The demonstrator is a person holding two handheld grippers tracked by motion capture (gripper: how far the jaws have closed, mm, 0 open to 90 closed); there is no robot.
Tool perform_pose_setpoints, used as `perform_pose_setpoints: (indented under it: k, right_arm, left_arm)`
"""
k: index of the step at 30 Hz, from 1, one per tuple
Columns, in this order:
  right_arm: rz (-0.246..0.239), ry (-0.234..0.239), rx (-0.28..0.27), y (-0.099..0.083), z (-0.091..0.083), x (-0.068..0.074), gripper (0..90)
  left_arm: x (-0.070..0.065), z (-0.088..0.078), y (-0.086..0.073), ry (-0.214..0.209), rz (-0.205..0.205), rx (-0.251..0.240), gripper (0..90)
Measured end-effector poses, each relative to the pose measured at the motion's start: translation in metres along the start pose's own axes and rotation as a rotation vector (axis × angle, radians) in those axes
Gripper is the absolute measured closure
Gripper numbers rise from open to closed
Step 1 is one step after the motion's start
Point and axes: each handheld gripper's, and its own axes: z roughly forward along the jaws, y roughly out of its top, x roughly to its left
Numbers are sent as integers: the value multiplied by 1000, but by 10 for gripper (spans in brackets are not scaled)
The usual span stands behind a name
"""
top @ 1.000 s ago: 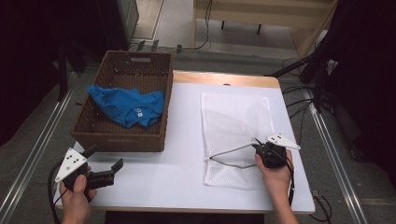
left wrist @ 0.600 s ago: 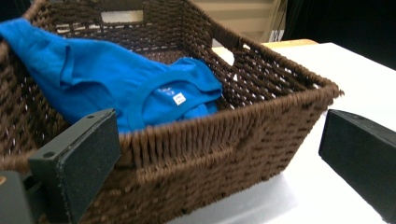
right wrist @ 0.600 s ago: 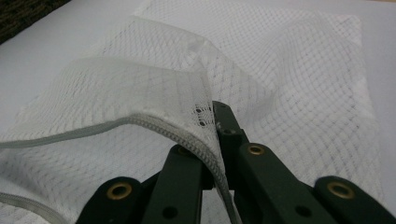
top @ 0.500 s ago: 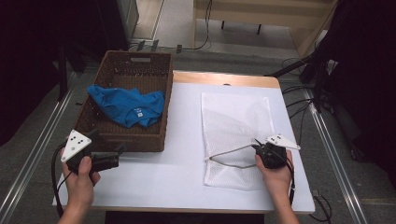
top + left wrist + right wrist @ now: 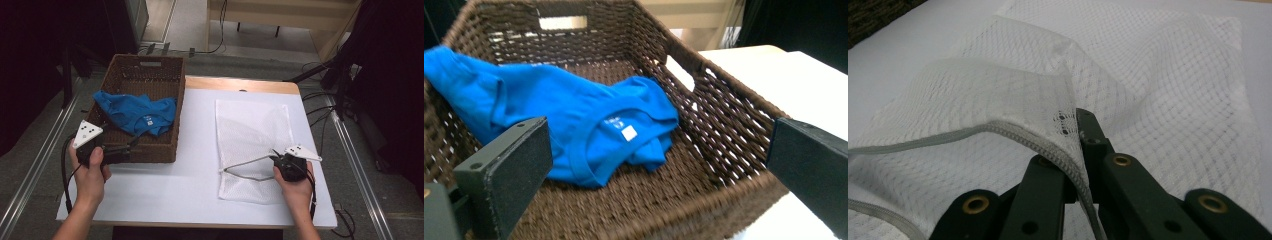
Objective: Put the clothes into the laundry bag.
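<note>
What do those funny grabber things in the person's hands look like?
Each hand holds a black tool. The left gripper and the right gripper both carry a pale three-cornered plate with small dark dots on top. A black cable trails from the left one. Up close, its jaws are flat black blocks with rough pads. The right one's arms have brass-coloured rivets. Forearms are bare, no sleeves.

Lab/studio; rigged table [image 5: 200, 200], floor cables [image 5: 320, 95], alu rails [image 5: 35, 185].
</note>
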Motion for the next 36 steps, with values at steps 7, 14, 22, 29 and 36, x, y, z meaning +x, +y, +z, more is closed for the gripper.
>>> perform_pose_setpoints:
  k: [7,14,22,29,36]
  right_arm:
    - [-1,8,-7,1,-1,-1,900]
    - [-4,12,-10,1,-2,-1,900]
    - [-5,18,-5,0,-1,-1,900]
    - [-12,21,-9,0,0,0,900]
    - [-19,21,-4,0,1,2,900]
  left_arm:
    - [9,18,25,16,-16,22,0]
    - [10,35,36,27,-32,26,0]
    - [15,52,53,41,-31,48,0]
    - [27,65,61,86,-46,79,0]
    - [45,103,68,124,-106,265,0]
